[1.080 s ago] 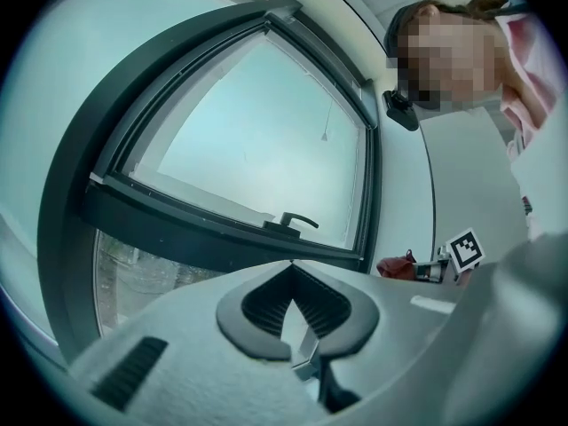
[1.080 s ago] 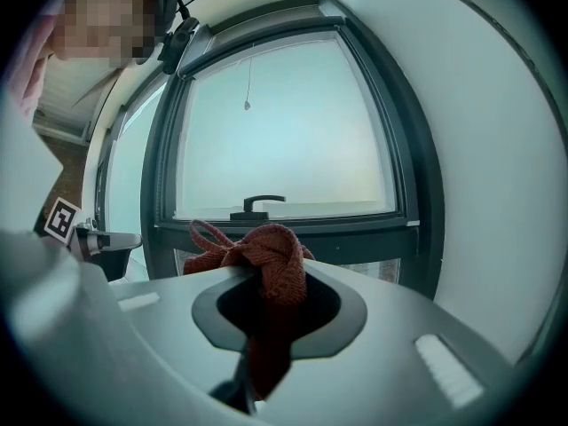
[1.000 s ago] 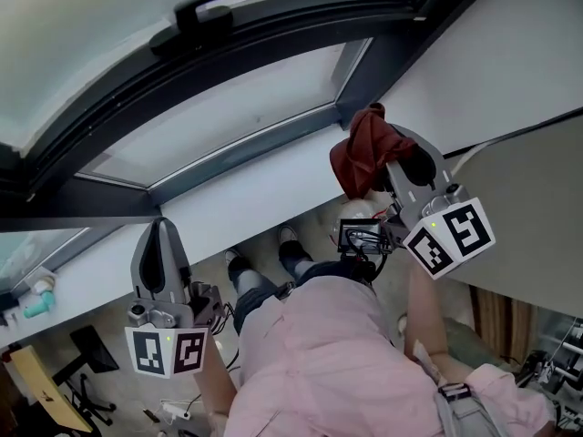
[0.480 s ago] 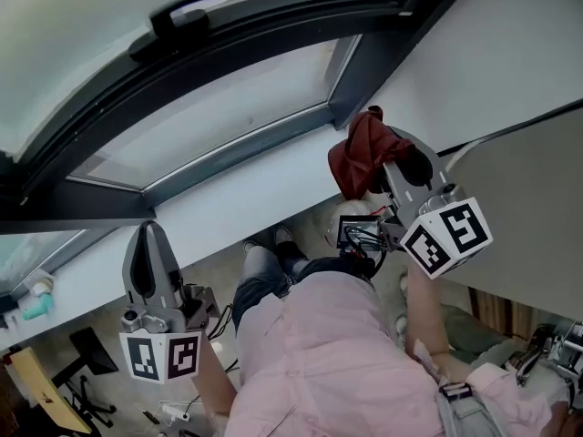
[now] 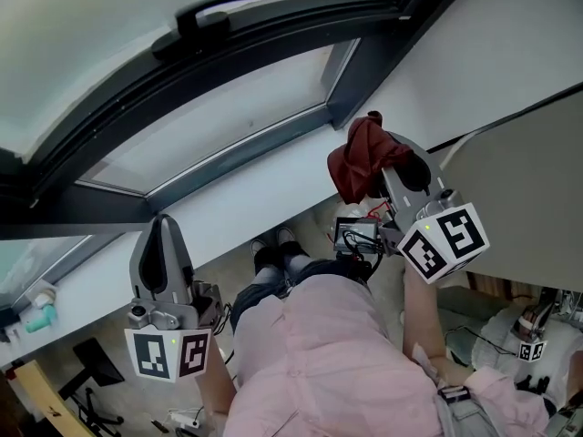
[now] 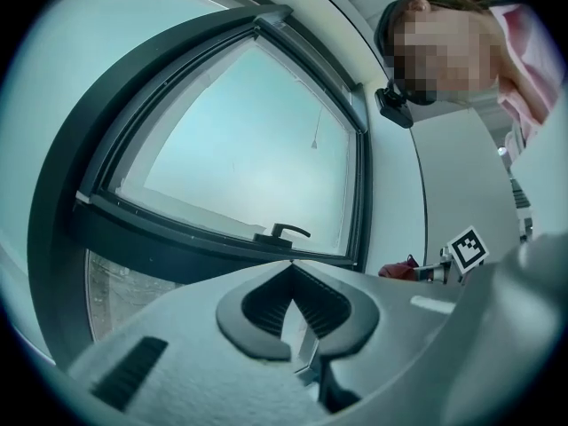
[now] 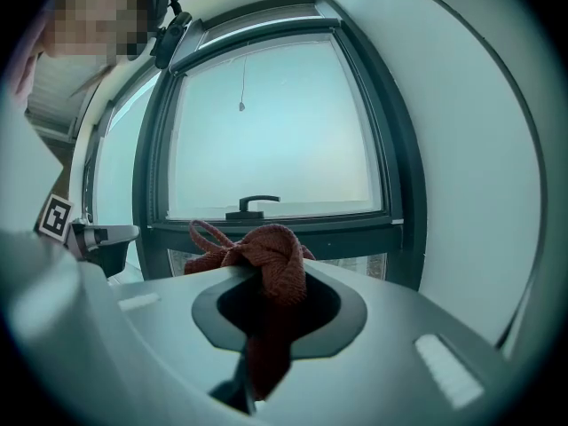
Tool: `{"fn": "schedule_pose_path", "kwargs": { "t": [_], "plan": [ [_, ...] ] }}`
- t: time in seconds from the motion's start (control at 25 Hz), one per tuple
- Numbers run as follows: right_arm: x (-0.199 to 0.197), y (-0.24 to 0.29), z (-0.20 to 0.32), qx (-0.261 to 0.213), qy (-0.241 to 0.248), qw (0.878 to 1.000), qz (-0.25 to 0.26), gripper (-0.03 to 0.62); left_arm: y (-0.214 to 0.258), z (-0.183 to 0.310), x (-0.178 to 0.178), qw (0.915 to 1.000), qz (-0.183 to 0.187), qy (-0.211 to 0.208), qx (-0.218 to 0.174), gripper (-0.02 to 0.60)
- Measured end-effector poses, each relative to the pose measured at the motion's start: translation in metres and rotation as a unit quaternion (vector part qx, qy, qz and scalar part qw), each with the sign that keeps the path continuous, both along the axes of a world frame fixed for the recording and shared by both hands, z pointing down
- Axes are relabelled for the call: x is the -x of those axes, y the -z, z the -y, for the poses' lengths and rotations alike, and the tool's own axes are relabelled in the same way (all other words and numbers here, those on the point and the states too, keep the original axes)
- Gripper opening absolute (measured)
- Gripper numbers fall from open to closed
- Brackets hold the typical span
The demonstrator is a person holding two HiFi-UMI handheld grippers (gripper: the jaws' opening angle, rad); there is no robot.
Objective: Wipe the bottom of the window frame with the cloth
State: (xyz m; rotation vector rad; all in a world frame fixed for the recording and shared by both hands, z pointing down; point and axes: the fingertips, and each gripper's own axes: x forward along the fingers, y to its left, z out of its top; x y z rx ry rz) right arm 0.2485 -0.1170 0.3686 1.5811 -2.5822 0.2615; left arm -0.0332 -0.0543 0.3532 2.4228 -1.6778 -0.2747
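Observation:
A dark red cloth point(image 5: 358, 164) is bunched in my right gripper point(image 5: 381, 149), which is shut on it. It hangs just over the white sill point(image 5: 246, 198), close to the right corner of the dark window frame point(image 5: 239, 146). In the right gripper view the cloth point(image 7: 269, 257) spills out between the jaws of the right gripper point(image 7: 273, 278), and the frame's bottom rail point(image 7: 355, 225) lies ahead. My left gripper point(image 5: 162, 224) is shut on nothing, held low at the left below the sill edge. In its own view the left gripper point(image 6: 291, 269) points at the frame point(image 6: 177, 238).
A window handle point(image 5: 219, 12) sits on the upper rail. A small teal and white object point(image 5: 36, 300) lies on the sill at far left. The person's pink shirt and legs fill the lower middle. A wall point(image 5: 492, 44) flanks the window at right.
The right gripper and cloth stay near the frame's right corner. The left gripper dipped left and came back. The person's feet shuffled below the sill.

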Motion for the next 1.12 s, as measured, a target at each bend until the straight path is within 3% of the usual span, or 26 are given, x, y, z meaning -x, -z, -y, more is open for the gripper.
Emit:
{"fn": "schedule_pose_path", "kwargs": {
  "t": [0.24, 0.44, 0.88, 1.12],
  "plan": [
    [0.028, -0.008, -0.003, -0.006, 0.0, 1.0, 0.003, 0.057, -0.003, -0.005, 0.019, 0.9998, 0.018, -0.007, -0.009, 0.002],
    [0.055, -0.018, -0.015, 0.014, 0.014, 1.0, 0.002, 0.057, -0.013, -0.023, 0.033, 0.9996, 0.02, -0.008, 0.019, 0.002],
    [0.1, 0.039, 0.064, -0.076, 0.046, 0.996, 0.009, 0.057, 0.0, -0.012, 0.043, 0.9997, 0.023, 0.013, -0.003, 0.002],
    [0.121, 0.062, 0.125, -0.082, 0.063, 0.995, 0.008, 0.057, 0.008, -0.006, 0.033, 0.9995, 0.02, 0.023, 0.0, 0.002]
  ]
}}
